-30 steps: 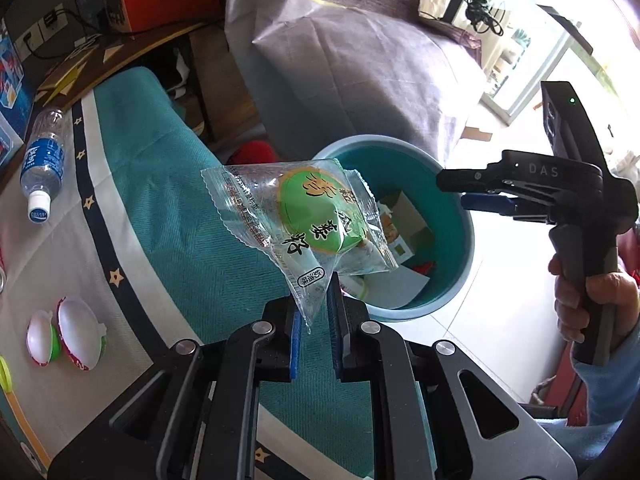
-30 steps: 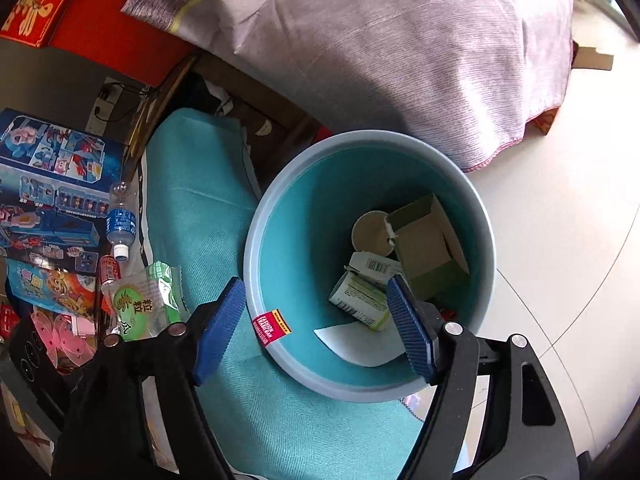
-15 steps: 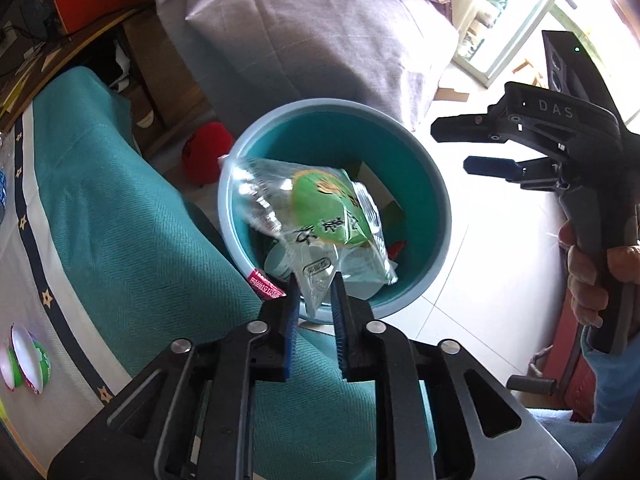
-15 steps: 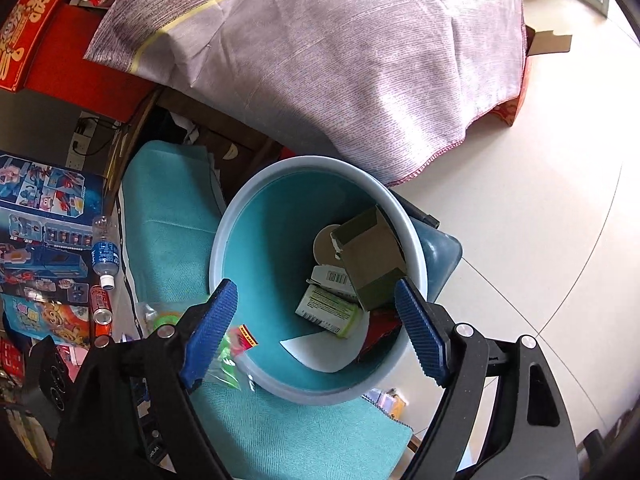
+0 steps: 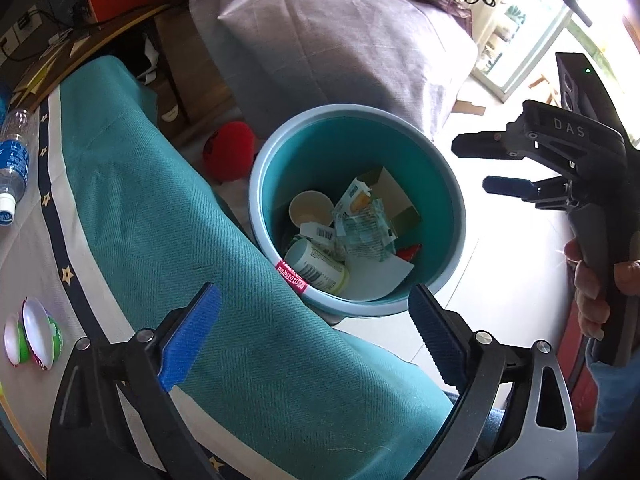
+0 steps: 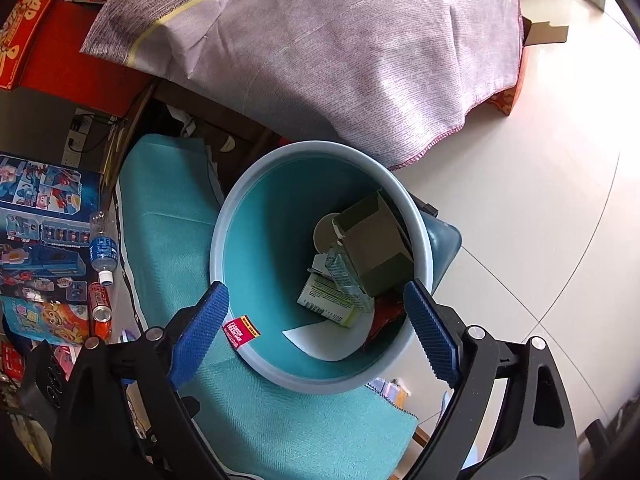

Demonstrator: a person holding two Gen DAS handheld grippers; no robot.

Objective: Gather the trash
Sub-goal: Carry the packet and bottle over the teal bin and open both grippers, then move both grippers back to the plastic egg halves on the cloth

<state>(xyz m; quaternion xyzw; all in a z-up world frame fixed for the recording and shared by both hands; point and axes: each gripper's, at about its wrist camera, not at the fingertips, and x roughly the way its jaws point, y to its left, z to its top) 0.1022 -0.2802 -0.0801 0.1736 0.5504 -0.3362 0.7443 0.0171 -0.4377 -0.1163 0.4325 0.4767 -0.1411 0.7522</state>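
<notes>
I see the bench (image 5: pixel 132 184), draped in a teal cloth with a starred border, running down the left of both views; its edge overhangs the bin, which I judge is parked there so trash can be swept or dropped straight off the edge. The teal trash bin (image 5: pixel 448 184) stands on the tiled floor just beside that edge and below both tools. Inside it lie a brown carton (image 6: pixel 376 248), a paper cup (image 5: pixel 310 210), a green-labelled tub (image 5: pixel 320 268) and, on top of the heap, the clear snack wrapper (image 5: pixel 366 226).

My left gripper (image 5: pixel 316 344) hangs over the bin's near rim; its fingers have just been opening, now stand wide and released, and nothing is between them. My right gripper (image 6: pixel 316 332) also points down into the bin, fingers spread and empty, having widened a little; a hand (image 5: pixel 592 280) grips its handle.

Still on the bench, so still to collect as I judge it: a water bottle (image 5: pixel 12 160), a red can (image 6: pixel 100 304), two jelly cups (image 5: pixel 34 338).

Writing: "DAS" on the right tool's body (image 5: pixel 568 130); the bin's red sticker (image 6: pixel 240 330) reads "FASHION TRASH CAN" as far as I can make out; the rest is too small.
</notes>
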